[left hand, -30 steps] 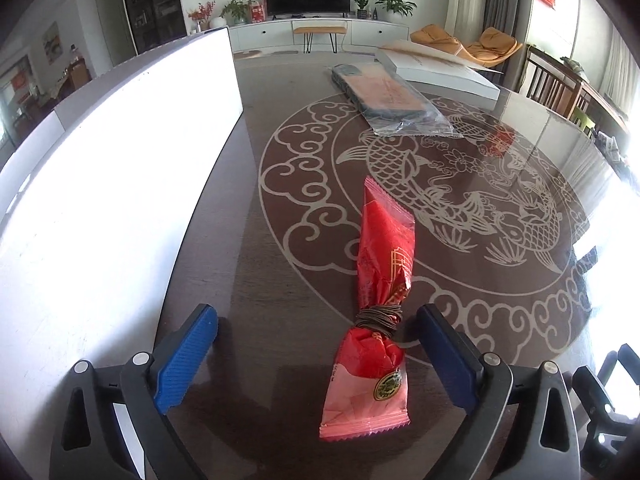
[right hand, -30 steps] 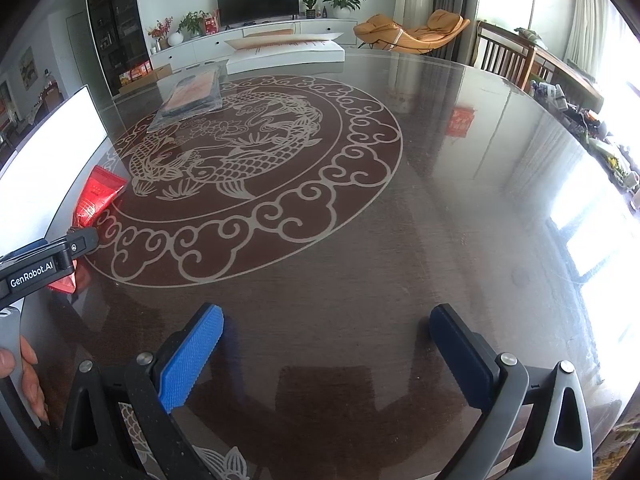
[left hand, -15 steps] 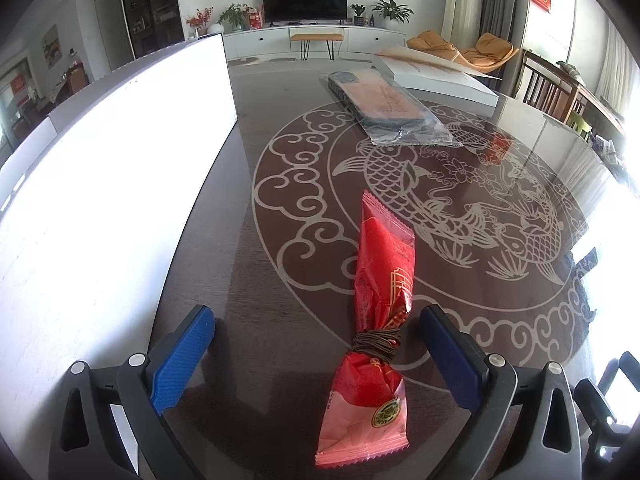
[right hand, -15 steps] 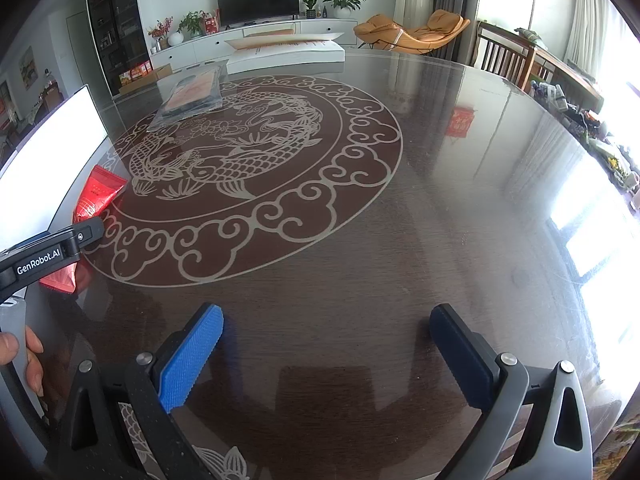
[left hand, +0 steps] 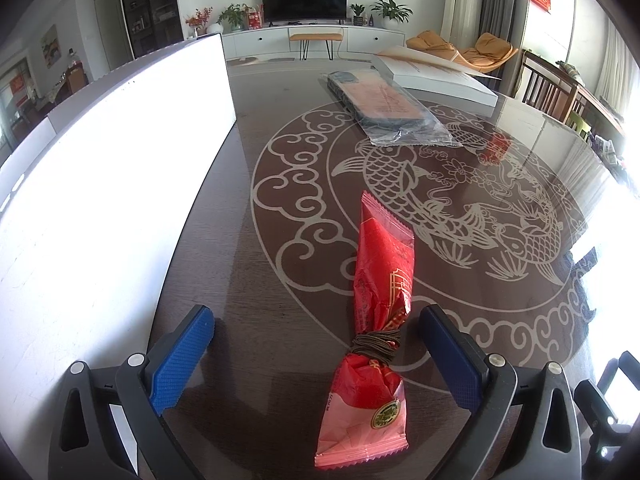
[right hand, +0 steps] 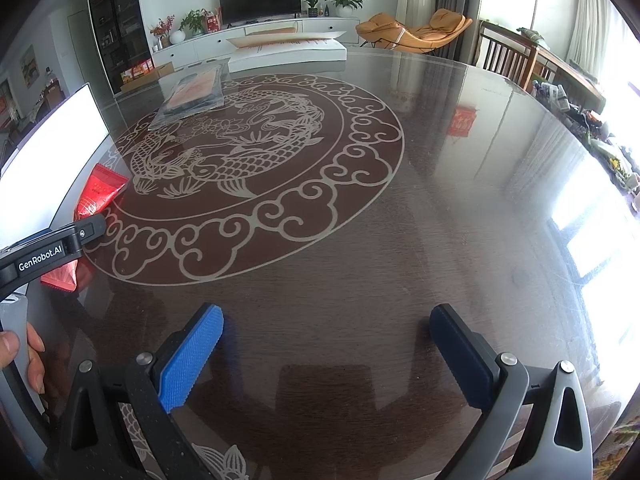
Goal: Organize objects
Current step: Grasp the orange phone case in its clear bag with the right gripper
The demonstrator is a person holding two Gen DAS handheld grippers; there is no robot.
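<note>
A red snack packet (left hand: 376, 320), tied at its waist with dark cord, lies flat on the dark round table (left hand: 280, 280). My left gripper (left hand: 316, 354) is open, its blue pads either side of the packet's near half without touching it. The packet also shows at the left of the right wrist view (right hand: 100, 192), partly behind the left gripper's finger. My right gripper (right hand: 326, 354) is open and empty over bare table. A flat item in a clear plastic bag (left hand: 384, 108) lies farther back on the table.
A large white board (left hand: 100, 180) stands along the table's left side. A white flat box (left hand: 436, 76) lies at the table's far edge. Chairs and a cluttered sideboard (right hand: 580, 112) stand beyond the right edge.
My left gripper has edged forward a little along the packet and turned slightly right. The right gripper has not moved.
</note>
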